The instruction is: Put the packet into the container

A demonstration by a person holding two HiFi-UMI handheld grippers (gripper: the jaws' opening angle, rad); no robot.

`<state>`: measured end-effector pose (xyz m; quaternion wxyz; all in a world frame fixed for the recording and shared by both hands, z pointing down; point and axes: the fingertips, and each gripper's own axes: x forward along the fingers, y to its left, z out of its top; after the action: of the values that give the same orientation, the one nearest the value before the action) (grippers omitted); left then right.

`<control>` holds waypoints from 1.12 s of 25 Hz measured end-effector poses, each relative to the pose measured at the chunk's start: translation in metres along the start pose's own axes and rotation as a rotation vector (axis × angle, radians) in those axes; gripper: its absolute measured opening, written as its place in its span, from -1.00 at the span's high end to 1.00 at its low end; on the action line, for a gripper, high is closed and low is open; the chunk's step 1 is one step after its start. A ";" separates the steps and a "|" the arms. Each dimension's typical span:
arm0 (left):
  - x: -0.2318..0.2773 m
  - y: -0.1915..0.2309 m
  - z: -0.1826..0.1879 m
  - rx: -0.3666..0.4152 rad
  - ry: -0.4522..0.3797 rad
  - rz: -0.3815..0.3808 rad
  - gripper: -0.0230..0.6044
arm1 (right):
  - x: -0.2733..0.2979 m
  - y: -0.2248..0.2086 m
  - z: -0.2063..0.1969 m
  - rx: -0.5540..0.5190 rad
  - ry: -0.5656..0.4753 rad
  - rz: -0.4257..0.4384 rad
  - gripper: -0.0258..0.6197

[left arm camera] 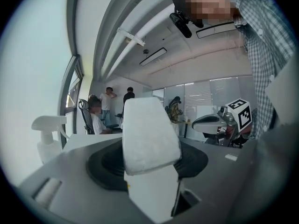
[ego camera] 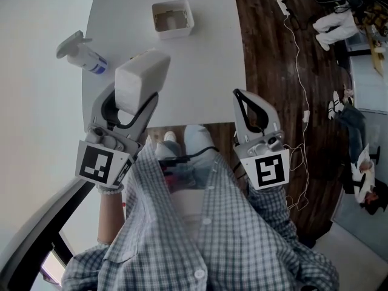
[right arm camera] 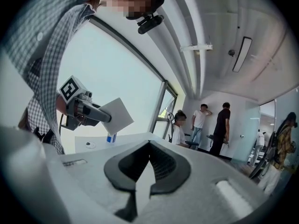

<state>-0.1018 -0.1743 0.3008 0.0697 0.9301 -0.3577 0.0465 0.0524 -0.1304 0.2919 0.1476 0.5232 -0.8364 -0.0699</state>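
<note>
In the head view my left gripper (ego camera: 134, 105) is raised over the near left part of the white table (ego camera: 206, 71) and is shut on a white packet (ego camera: 142, 76) that sticks up from its jaws. The left gripper view shows that packet (left arm camera: 150, 133) upright between the dark pads. The small white square container (ego camera: 173, 18) stands at the table's far middle, well beyond the packet, with nothing visible inside. My right gripper (ego camera: 242, 100) hovers at the table's near right edge, shut with nothing in it; its jaws meet in the right gripper view (right arm camera: 147, 171), where the packet (right arm camera: 116, 115) also shows.
A white spray bottle (ego camera: 82, 53) with a blue label lies on the table's left side, left of the packet. Dark wood floor (ego camera: 273, 59) with a white cable runs to the right of the table. Several people stand far off across the room.
</note>
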 end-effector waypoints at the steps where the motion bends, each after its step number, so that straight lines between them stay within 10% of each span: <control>1: 0.003 0.001 0.001 -0.001 0.000 0.006 0.09 | 0.002 -0.003 0.000 -0.001 -0.001 0.006 0.92; 28: 0.073 0.049 0.015 0.019 0.027 0.188 0.09 | 0.076 -0.076 -0.010 0.010 -0.072 0.143 0.92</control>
<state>-0.0803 -0.2609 0.3003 0.0613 0.8924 -0.4418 0.0687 0.0896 -0.2321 0.2939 0.1194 0.4599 -0.8768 -0.0737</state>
